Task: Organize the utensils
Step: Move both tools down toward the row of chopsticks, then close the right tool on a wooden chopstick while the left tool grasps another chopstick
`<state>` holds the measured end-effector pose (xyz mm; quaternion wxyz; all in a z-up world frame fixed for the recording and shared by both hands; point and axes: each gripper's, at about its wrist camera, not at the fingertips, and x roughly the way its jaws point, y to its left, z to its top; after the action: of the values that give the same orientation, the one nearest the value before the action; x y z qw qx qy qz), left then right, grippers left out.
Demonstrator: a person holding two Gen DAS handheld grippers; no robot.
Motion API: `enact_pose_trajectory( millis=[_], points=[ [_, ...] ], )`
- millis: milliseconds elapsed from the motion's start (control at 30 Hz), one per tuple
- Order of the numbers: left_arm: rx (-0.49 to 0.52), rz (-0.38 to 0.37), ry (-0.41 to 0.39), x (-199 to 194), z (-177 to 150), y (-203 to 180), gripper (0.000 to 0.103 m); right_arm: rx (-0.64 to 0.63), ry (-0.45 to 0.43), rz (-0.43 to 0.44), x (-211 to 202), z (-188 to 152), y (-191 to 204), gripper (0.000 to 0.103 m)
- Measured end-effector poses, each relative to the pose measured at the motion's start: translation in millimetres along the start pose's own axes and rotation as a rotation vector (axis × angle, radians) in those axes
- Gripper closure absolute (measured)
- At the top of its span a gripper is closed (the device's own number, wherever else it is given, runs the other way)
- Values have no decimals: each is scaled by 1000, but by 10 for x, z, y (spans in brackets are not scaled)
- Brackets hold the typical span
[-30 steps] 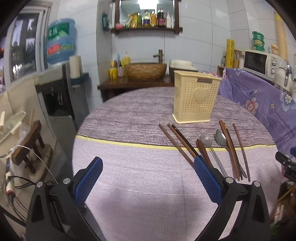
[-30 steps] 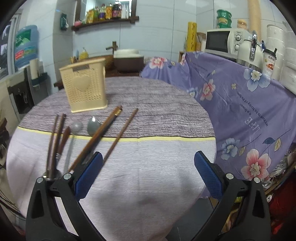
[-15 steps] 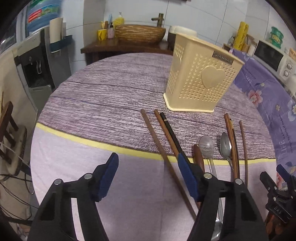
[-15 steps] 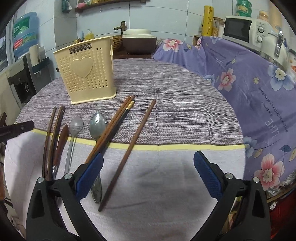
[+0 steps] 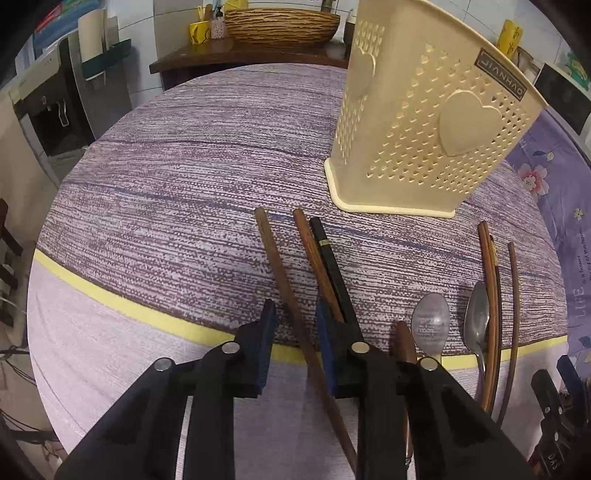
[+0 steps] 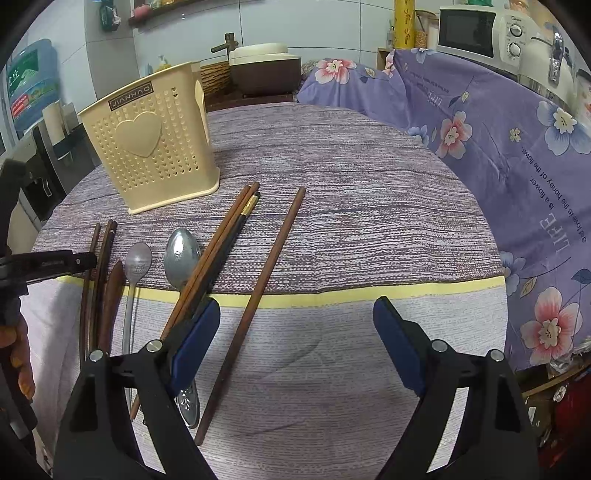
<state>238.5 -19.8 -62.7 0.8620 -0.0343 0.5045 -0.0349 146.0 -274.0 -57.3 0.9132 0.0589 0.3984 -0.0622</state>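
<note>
A cream perforated utensil holder [image 5: 424, 122] stands on the round table; it also shows in the right wrist view [image 6: 151, 147]. Several wooden chopsticks and two metal spoons [image 5: 430, 328] lie in front of it. My left gripper [image 5: 295, 325] has narrowed around the leftmost brown chopstick [image 5: 284, 280], its pads close on either side, a gap still showing. My right gripper [image 6: 295, 332] is wide open low over the table, with a single brown chopstick [image 6: 266, 280] between its fingers. A chopstick bundle [image 6: 218, 243] and a large spoon [image 6: 181, 258] lie by its left finger.
The table wears a purple striped cloth with a yellow band [image 6: 369, 291]. A purple flowered cloth [image 6: 498, 147] covers the counter on the right, a microwave [image 6: 476, 33] on it. A woven basin [image 5: 280, 22] sits on a dark sideboard behind.
My left gripper has moved down and forward onto the leftmost chopstick and its jaws have closed in sharply. My right gripper has dropped lower and nearer the single chopstick, still open.
</note>
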Motion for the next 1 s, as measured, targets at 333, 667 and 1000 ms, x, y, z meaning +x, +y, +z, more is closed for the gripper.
enact_pose_trajectory(
  millis=[333,667,1000],
  points=[
    [13,27,-5,57,105,11,87,36,93,51,336,272,37,38],
    [39,30,-19,47,5,-95,87,63,157,-43,822,627,173,69],
    [58,44,-16,159,184,-118,91,9,138,-106,1000,809,381,94]
  ],
)
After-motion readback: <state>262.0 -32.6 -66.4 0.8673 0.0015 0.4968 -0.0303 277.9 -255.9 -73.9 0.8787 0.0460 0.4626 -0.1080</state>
